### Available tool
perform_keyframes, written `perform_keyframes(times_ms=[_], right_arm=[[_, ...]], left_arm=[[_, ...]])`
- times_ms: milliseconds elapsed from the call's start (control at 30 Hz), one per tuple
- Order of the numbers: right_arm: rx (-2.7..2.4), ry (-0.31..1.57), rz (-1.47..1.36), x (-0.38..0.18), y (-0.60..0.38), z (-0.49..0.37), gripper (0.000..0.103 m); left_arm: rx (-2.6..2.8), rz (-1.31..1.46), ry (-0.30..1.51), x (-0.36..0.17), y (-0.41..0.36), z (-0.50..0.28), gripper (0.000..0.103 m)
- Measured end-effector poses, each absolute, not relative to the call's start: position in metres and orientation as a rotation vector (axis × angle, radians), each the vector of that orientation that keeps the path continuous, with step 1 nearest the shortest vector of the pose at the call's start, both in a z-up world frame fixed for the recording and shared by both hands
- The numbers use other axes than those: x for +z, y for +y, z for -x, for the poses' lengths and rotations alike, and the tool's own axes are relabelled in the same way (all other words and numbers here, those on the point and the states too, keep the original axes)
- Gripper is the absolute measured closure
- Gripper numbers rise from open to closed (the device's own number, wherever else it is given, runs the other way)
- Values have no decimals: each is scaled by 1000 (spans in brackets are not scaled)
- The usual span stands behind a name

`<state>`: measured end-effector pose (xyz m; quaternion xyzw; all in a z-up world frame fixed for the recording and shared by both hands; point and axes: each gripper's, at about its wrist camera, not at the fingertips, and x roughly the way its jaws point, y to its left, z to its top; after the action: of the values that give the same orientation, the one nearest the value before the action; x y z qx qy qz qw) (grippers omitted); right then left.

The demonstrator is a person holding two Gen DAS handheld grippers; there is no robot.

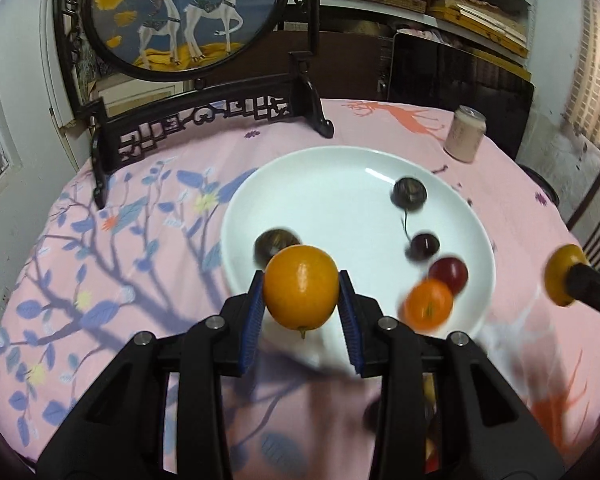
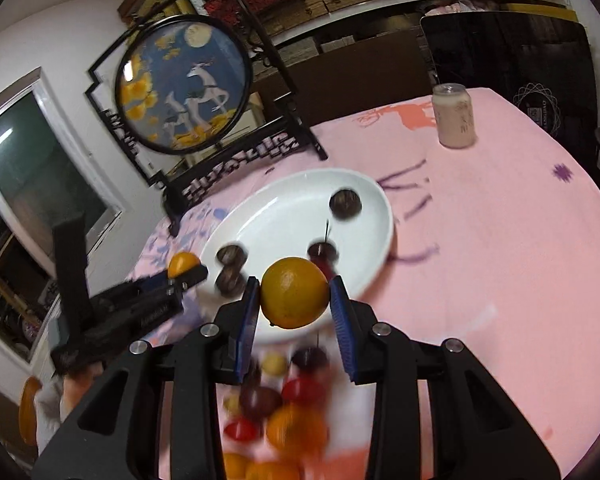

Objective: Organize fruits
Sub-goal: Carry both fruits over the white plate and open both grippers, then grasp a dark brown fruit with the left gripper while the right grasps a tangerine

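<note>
My left gripper [image 1: 301, 286] is shut on an orange kumquat [image 1: 301, 286] and holds it over the near rim of the white plate [image 1: 320, 184]. The plate holds dark chestnuts [image 1: 409, 193], a cherry [image 1: 424, 245], a red fruit [image 1: 449, 274] and a small orange [image 1: 429, 305]. My right gripper [image 2: 294, 294] is shut on another kumquat [image 2: 294, 294] above the plate's near edge [image 2: 376, 268]. Each gripper shows in the other's view: the right one at the right edge [image 1: 560, 278], the left one at the left [image 2: 188, 270].
A pile of loose fruits [image 2: 284, 412] lies on the pink cloth under my right gripper. A framed deer screen [image 1: 188, 12] on a dark stand is at the back left. A pink can [image 1: 465, 134] stands at the back right, near the table edge.
</note>
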<state>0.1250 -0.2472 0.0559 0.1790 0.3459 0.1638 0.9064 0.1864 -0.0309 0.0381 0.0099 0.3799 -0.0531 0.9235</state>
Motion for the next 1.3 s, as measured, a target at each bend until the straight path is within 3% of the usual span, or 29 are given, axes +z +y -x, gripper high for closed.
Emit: perform_keyframes(times_ms=[167,200,267,400,633,767,1300], right_arm=[[255,740,-340,35,-236,-177,67],[251,743,-340,28,-234,-185,66],[254,756,-342,16,-234,-192,60],[238,728,-303,16,-235,-187,52],[227,695,-231,28,-227,-162,51],[244,684,-210,30,-222,-141,44],[153,691,-217,23,-237,-84,40]], left_arm=[[-88,-4,792,27,-42,-222,66],[-89,3,788,25,-41,-224,64],[-92,2,787,18,-41,-226,47],[-99,-15,774,18,-41,-224,45],[-85,-32,741,23,-38,-202,32],[-75,-26,737,21,-30,-181,20],[25,-27,739,9,-4,-116,11]])
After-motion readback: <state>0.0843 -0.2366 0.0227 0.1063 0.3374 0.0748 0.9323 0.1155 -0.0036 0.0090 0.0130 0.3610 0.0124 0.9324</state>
